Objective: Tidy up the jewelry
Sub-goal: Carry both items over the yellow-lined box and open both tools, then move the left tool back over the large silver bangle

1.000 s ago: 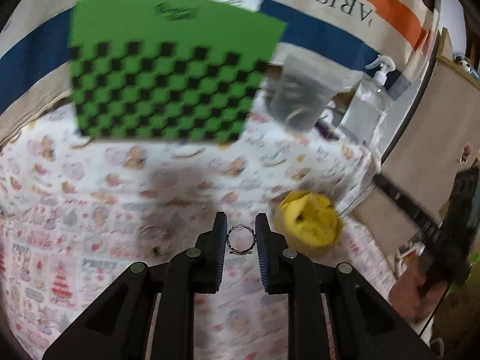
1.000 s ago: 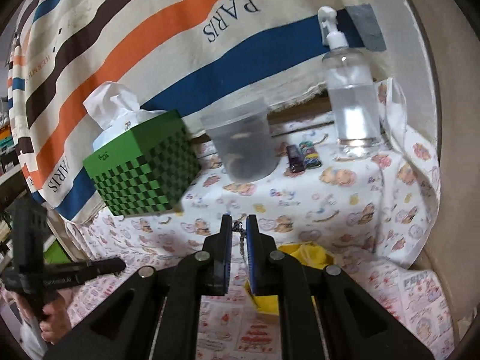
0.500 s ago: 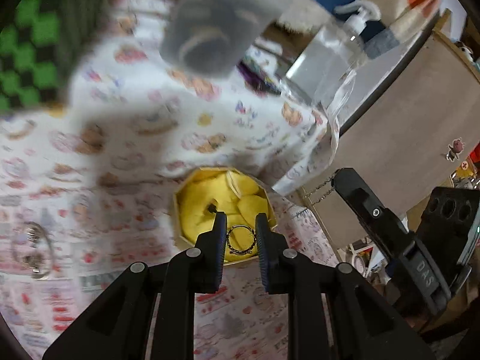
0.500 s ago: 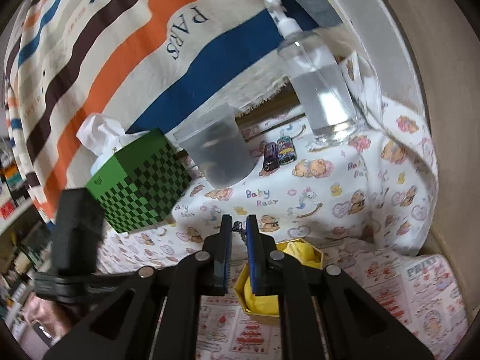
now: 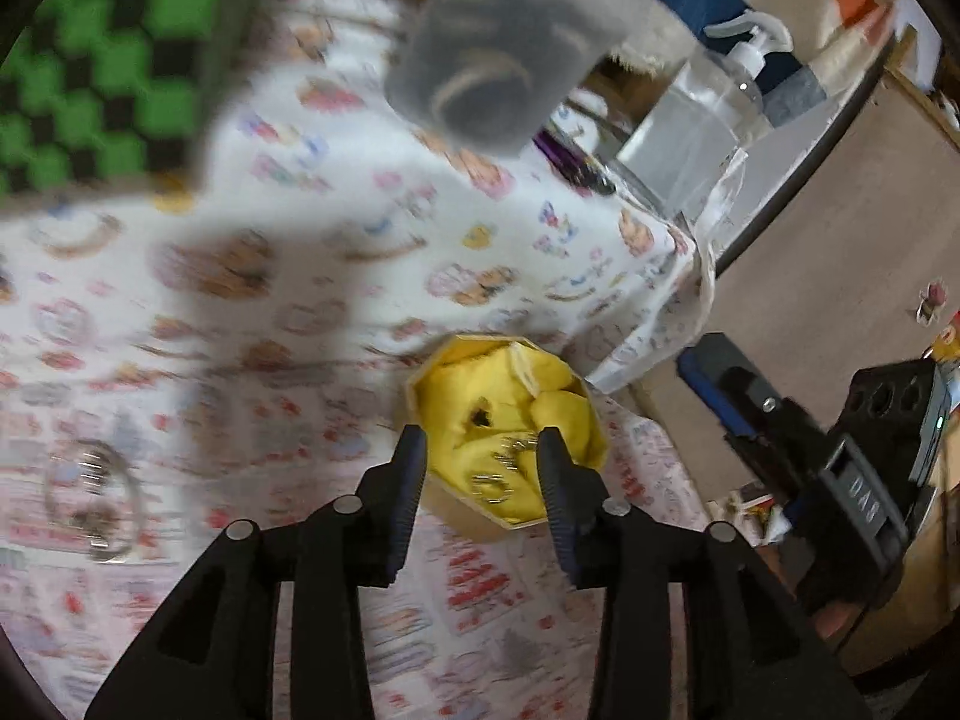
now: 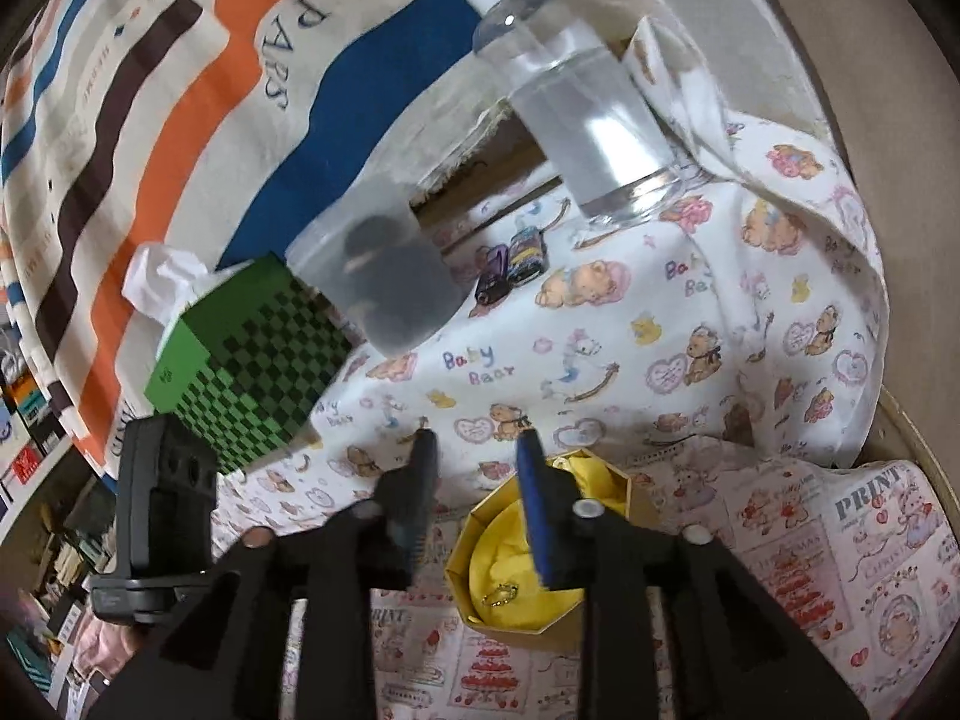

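Apparently both the left gripper (image 5: pixel 480 462) and the right gripper (image 6: pixel 474 462) were opening with nothing gripped, dropping jewelry (image 5: pixel 501 474) into the yellow box (image 5: pixel 591 420); next, fetching the bracelet (image 5: pixel 93 498).

Tbl w/ bear-print cloth (image 6: pixel 690 324) carries yellow box (image 6: pixel 456 567), green tissue box (image 6: pixel 252 360), cup (image 6: pixel 384 282), spray bottle (image 6: pixel 588 120).

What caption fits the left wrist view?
Left gripper opening over yellow-lined box; ring lies inside.

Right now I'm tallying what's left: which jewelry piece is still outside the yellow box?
The silver bracelet lying on the printed cloth, left of the yellow box; the ring lies inside it.
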Available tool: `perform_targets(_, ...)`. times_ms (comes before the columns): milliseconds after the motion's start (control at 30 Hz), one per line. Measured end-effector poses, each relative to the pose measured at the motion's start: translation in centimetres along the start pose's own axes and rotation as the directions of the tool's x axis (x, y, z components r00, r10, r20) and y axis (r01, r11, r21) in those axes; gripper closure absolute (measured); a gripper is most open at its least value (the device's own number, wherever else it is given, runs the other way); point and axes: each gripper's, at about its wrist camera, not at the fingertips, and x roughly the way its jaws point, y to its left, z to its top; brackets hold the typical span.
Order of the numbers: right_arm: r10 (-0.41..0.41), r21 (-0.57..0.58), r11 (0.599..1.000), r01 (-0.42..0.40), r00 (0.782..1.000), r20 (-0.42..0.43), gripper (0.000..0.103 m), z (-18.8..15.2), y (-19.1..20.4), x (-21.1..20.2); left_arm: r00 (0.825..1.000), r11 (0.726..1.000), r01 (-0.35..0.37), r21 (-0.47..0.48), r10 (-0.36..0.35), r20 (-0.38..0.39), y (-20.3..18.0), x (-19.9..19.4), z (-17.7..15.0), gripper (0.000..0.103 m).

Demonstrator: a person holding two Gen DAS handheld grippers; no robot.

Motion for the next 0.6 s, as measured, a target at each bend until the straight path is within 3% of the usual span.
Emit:
perform_targets(67, -0.002, 0.003, 1.000, 0.002, 1.000, 0.013, 0.055, 0.1, 0.0, -0.4, 0.997, 0.997, -0.060, 0.041, 0.058, 0.051, 0.0, -1.6, -0.4, 0.059)
perform_targets(133, -0.010, -0.004, 1.000, 0.010, 1.000, 0.030, 0.045, 0.2, 0.3, -0.8, 0.987, 0.991, -0.121, 0.063, 0.113, 0.118, 0.2, -3.5, -0.7, 0.058)
perform_targets(233, -0.067, -0.056, 0.996, 0.070, 0.996, 0.059, 0.032, 0.1, 1.5, -1.1, 0.964, 0.982, -0.182, 0.049, 0.169, 0.206, 0.7, -5.8, -1.1, 0.045)
perform_targets(333, -0.093, -0.096, 0.990, 0.101, 0.993, 0.078, 0.025, 0.0, 2.4, -1.3, 0.942, 0.971, -0.234, 0.051, 0.213, 0.260, 1.0, -7.4, -0.9, 0.033)
perform_targets(433, -0.124, -0.140, 0.981, 0.137, 0.988, 0.097, 0.020, -0.4, 3.2, -1.2, 0.932, 0.967, -0.247, 0.068, 0.218, 0.291, 1.7, -8.8, -1.1, 0.017)
perform_targets(533, -0.158, -0.178, 0.969, 0.173, 0.983, 0.095, 0.016, -0.8, 3.7, -0.7, 0.906, 0.955, -0.295, 0.041, 0.266, 0.328, 2.9, -9.9, -1.7, 0.016)
perform_targets(600, -0.168, -0.190, 0.964, 0.184, 0.981, 0.095, 0.013, -1.1, 3.9, -0.4, 0.899, 0.953, -0.299, 0.050, 0.263, 0.351, 3.5, -10.6, -2.3, 0.015)
